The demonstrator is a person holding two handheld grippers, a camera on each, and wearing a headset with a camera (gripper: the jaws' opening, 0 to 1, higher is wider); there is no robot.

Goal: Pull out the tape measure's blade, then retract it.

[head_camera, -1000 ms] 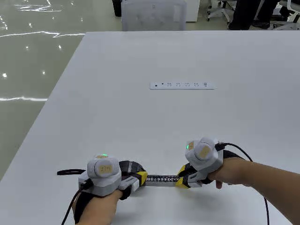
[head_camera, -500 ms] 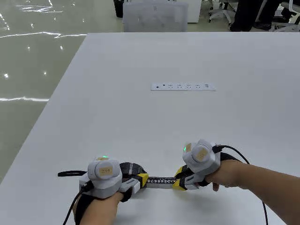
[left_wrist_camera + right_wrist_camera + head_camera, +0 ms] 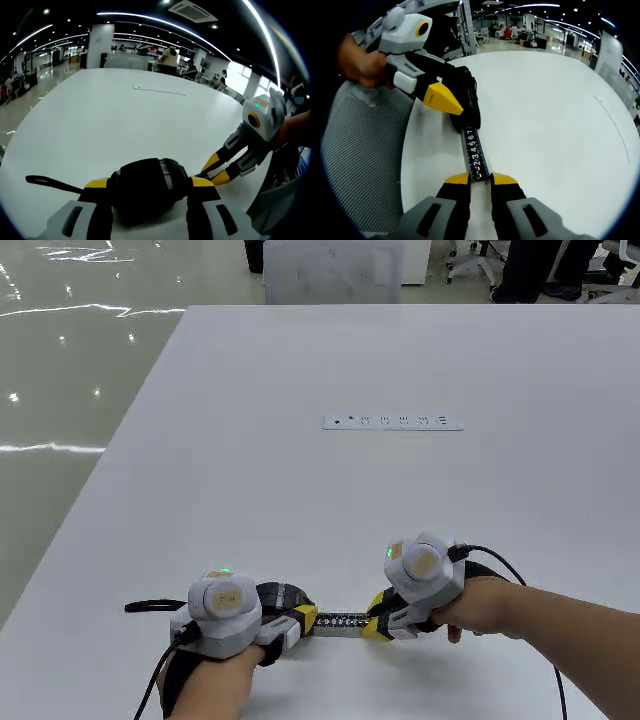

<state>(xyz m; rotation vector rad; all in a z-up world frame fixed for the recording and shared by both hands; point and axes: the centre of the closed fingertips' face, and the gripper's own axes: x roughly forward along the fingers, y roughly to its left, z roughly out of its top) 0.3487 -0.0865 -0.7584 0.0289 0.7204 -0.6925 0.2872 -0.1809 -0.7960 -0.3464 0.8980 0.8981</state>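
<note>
Left gripper [image 3: 303, 619] was clamped on the case [image 3: 145, 187], right gripper [image 3: 480, 178] pinching the blade [image 3: 472, 150] stretched straight between them.

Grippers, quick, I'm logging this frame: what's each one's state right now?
Left gripper: closed on the tape measure, jaws on either side of its black case.
Right gripper: closed on the end of the blade.

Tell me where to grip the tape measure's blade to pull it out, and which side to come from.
Grip the blade at its free tip, coming in along its length from the end away from the case. It is a thin straight strip, so an in-line pull should run clean. The right gripper sits there; the left gripper clamps the case.
</note>
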